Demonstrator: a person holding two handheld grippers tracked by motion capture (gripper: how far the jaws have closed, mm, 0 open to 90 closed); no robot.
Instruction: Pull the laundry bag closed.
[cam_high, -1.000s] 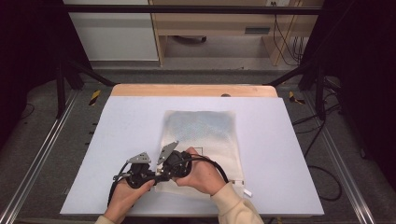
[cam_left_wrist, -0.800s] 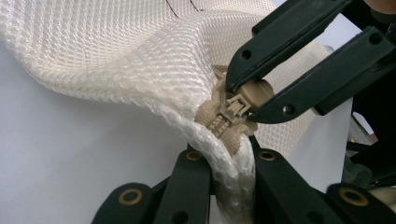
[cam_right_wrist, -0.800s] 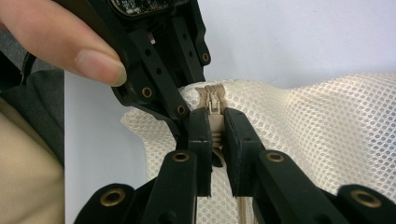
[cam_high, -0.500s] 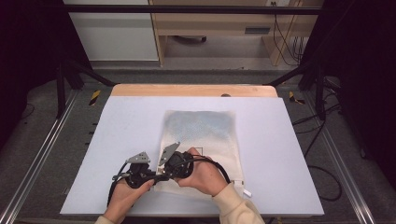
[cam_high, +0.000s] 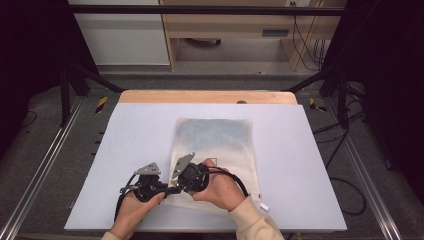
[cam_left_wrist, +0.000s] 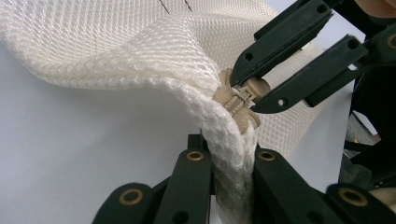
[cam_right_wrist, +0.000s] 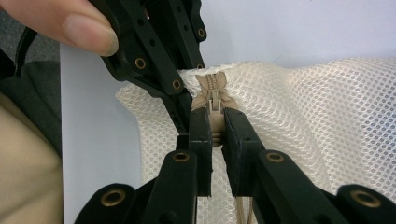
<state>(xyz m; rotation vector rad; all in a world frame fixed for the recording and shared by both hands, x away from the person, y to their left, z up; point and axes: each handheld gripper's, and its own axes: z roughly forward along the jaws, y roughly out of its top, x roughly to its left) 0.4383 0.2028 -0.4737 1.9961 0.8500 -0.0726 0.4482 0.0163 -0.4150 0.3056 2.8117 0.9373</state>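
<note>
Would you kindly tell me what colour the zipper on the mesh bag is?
The zipper is tan, a shade darker than the cream mesh bag; the right gripper view shows it best.

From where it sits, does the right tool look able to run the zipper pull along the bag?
Probably yes. The right tool is shut on the zipper pull, and the left tool clamps the mesh bag right beside it, anchoring the corner. The bag lies flat on the table, with nothing on it ahead of the pull.
</note>
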